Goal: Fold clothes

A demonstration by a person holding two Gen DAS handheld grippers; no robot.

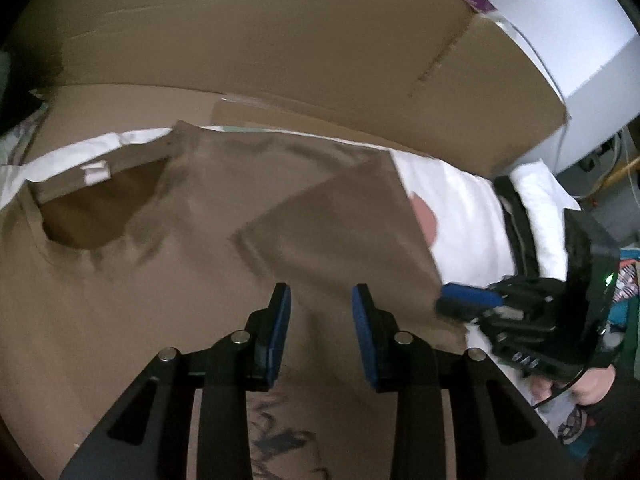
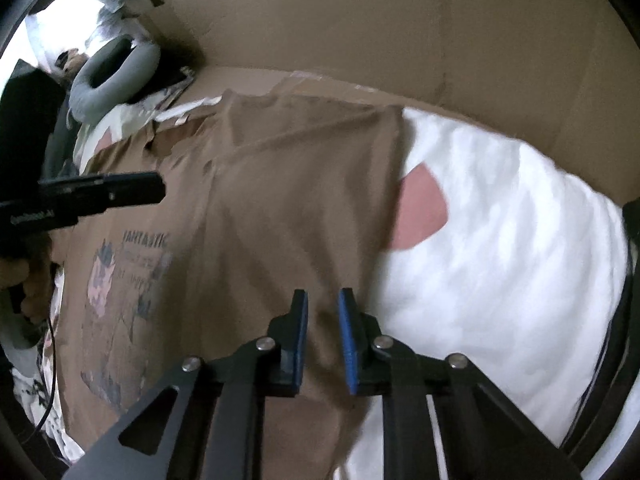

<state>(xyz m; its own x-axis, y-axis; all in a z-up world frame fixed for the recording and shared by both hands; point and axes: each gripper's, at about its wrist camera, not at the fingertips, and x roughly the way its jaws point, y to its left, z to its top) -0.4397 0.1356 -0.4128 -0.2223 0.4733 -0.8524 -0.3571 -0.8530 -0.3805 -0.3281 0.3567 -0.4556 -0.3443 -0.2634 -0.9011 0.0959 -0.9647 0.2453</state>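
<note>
brown t-shirt point(image 1: 200, 216) lies under both downward-angled grippers, left point(image 1: 321, 300) and right point(image 2: 323, 300), fingers apart, empty.

Home bedrm: white duvet point(image 2: 500, 220) w/ brown T-shirt point(image 2: 260, 200) on it, cardboard box point(image 1: 280, 40) behind duvet.

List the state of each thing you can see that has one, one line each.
Brown T-shirt: spread flat, print up, one sleeve folded in over the body.
Left tool: open, nothing between its fingers.
Right tool: open by a narrow gap, holding nothing.
White bedding: rumpled, under the shirt.
Cardboard box: upright behind the shirt.
</note>
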